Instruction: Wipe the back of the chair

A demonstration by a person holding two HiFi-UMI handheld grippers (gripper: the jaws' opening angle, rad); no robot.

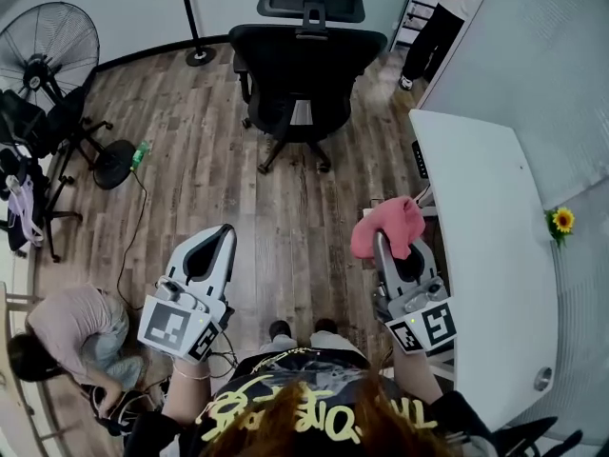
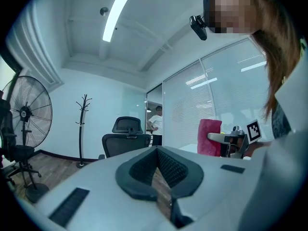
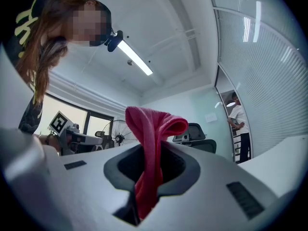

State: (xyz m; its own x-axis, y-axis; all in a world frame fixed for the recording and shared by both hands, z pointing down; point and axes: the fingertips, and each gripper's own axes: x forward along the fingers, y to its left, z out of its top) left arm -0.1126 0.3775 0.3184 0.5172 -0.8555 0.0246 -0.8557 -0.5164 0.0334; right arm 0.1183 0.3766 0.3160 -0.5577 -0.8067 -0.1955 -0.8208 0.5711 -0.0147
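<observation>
The black office chair [image 1: 303, 65] stands at upper centre of the head view, well apart from my tools. My right gripper [image 1: 388, 246], lower right, pinches a pink cloth [image 1: 390, 219] upright, ready for wiping, I judge. My left gripper [image 1: 219, 241], lower left, is pressed together and empty.

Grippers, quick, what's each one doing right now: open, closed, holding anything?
Left gripper: closed, nothing between the jaws.
Right gripper: closed on the pink cloth.
</observation>
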